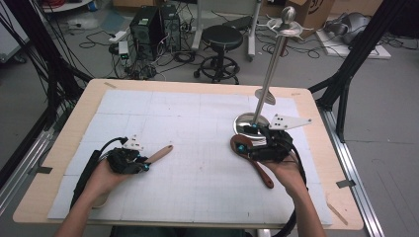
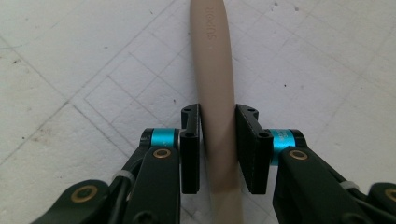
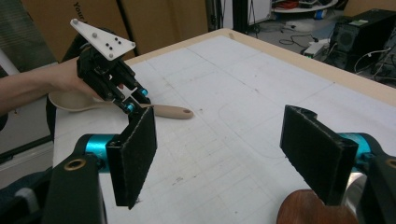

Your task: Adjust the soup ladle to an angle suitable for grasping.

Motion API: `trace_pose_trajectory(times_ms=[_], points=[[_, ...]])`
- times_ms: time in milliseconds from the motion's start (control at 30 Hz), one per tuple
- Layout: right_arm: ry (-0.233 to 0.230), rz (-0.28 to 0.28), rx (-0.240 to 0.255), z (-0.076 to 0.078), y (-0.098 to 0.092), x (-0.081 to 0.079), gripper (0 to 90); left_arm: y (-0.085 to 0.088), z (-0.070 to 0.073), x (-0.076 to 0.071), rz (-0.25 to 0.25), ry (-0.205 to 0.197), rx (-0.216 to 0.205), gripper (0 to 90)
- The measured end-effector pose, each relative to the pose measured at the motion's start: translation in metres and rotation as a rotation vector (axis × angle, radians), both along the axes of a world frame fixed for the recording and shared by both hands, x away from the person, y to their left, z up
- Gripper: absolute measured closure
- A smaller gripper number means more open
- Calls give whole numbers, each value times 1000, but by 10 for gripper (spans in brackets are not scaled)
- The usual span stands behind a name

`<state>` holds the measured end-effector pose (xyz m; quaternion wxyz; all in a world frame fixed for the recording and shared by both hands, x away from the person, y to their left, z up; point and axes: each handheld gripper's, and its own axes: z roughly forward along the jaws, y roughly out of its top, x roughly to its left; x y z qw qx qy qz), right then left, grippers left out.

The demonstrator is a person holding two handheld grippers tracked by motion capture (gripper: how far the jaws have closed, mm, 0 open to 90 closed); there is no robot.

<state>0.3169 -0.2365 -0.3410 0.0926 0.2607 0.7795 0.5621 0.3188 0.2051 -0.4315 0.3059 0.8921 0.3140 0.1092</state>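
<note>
- The table (image 1: 64, 163), a pale wooden top under a white gridded mat (image 1: 188, 148), carries everything; stools, computers and cables crowd the floor beyond its far edge.
- A tall chrome utensil stand (image 1: 271, 69) rises from a round base near the table's right edge, its hooked crown well above the surface.
- The beige spoon (image 2: 215, 84), a plastic serving spoon with a brand name moulded into its handle, lies toward the left edge of the table, handle pointing to the middle; the right gripper view shows its bowl (image 3: 70, 100) tucked beside the person's left hand.
- A dark wooden spatula (image 1: 257, 165) lies near the right edge, just in front of the stand's base, its rounded end at the bottom of the right gripper view.
- The left gripper (image 2: 218, 140) sits low over the mat with its jaws pressed against both sides of the spoon's handle, pinching it partway along.
- The right gripper (image 3: 233, 149) hovers over the spatula with its jaws spread wide, holding nothing.
- Judged from this, the step in hand is lifting the spoon, probably toward the stand: the squeeze should stay square across the handle, since the smooth rounded plastic could twist or slip between the pads.
- A straight lift would keep the heavier bowl from swinging the handle downward.
- The hole at the handle's tip (image 3: 187, 112) looks the likely part to meet a hook, so it should stay clear of the jaws.
</note>
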Motion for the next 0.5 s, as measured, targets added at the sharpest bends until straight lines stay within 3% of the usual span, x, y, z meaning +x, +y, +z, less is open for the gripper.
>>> trace_pose_trajectory(times_ms=[500], points=[[-9, 26, -9, -3, 13, -1, 267, -3, 14, -3, -8, -68, -61, 726]])
